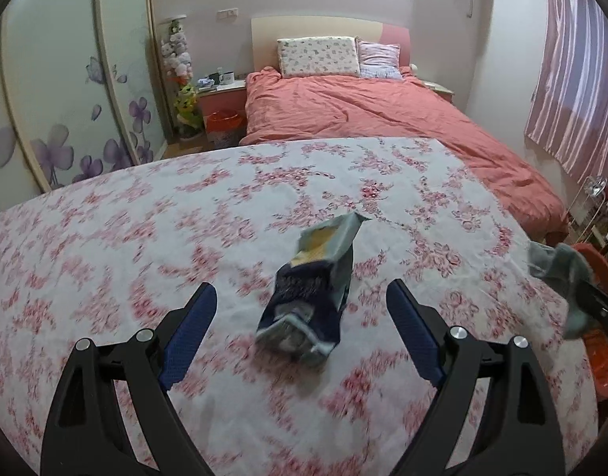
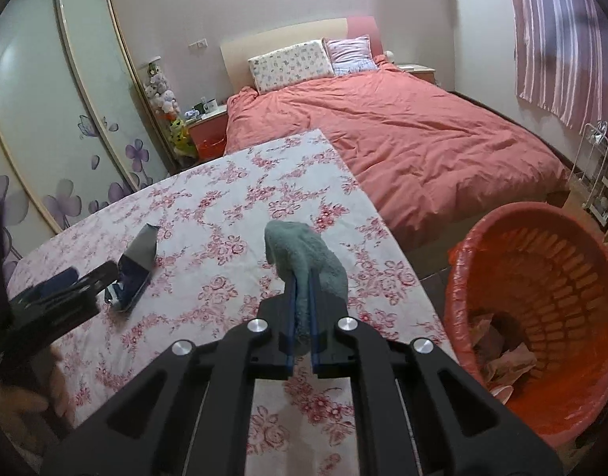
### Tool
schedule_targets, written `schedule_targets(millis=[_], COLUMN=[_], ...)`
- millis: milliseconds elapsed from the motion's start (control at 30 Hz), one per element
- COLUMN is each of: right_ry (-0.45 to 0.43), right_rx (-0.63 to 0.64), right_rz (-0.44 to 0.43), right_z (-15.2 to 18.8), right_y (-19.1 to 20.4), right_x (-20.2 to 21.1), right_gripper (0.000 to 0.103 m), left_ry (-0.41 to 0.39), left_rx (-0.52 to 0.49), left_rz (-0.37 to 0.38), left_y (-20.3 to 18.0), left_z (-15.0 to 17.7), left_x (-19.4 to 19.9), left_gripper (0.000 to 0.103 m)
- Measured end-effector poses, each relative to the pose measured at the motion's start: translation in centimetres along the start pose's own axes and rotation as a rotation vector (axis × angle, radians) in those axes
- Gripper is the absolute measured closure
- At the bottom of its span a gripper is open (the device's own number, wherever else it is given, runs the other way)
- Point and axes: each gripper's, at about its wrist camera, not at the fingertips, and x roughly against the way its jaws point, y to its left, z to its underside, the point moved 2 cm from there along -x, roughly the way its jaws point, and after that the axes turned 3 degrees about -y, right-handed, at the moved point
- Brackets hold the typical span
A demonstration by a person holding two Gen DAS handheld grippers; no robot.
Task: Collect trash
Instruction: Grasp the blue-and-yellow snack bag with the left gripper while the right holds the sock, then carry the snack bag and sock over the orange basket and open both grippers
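Observation:
A crumpled dark blue and silver snack bag [image 1: 311,289] lies on the floral tablecloth [image 1: 145,238]. My left gripper [image 1: 302,297] is open, with its jaws on either side of the bag and not touching it. The bag also shows in the right wrist view [image 2: 133,273], next to the left gripper [image 2: 77,281]. My right gripper [image 2: 302,281] is shut on a grey-green cloth [image 2: 304,258] and holds it above the table's right part. The cloth shows at the right edge of the left wrist view [image 1: 561,273]. An orange trash basket [image 2: 541,317] stands right of the table, with paper scraps inside.
A bed with a salmon cover [image 2: 403,135] lies behind the table. A wardrobe with flower print [image 2: 66,119] is on the left. A nightstand [image 1: 222,95] with cups and a small orange bin [image 1: 224,125] stand beside the bed. A white wire rack [image 2: 597,166] is at the right wall.

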Motion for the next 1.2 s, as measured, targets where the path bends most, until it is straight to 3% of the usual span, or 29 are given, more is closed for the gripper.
schedule_targets(millis=[100,300,400,467,633,933,1200], right_ry=[-0.004,-0.001,0.006,0.008,0.011,-0.029,-0.071], right_rx=[0.002,-0.002,-0.004,-0.002,-0.001,0.02,0.021], right_rz=[0.002,-0.008,-0.01,-0.01,-0.009,0.005,0.024], right_z=[0.2,0.4,0.7,0.8,0.9,0.8,0.7], right_y=[-0.4,-1.0,-1.2,-1.3,-1.4,-1.4,-2.1], right_x=[0.2,0.4,0.5,0.4,0.4,2.1,4.6], right_gripper=[0.096,0.096,0.096,0.096,0.096,0.096,0.096], left_ry=[0.018,0.088,0.122,0.139,0.122,0.076,0.024], left_rx=[0.002,-0.001,0.011,0.032,0.043,0.042,0.015], left_rz=[-0.014,-0.014,-0.001,0.006,0.012,0.016,0.076], left_y=[-0.3,-0.3,-0.1,0.1,0.1,-0.6,-3.5], left_z=[-0.1,0.1,0.3,0.6,0.8,0.3,-0.4], left_x=[-1.2,-3.1,-3.9,-4.3,-3.7,-1.5,2.1], left_gripper=[0.018,0.035,0.047,0.061,0.066,0.066,0.066])
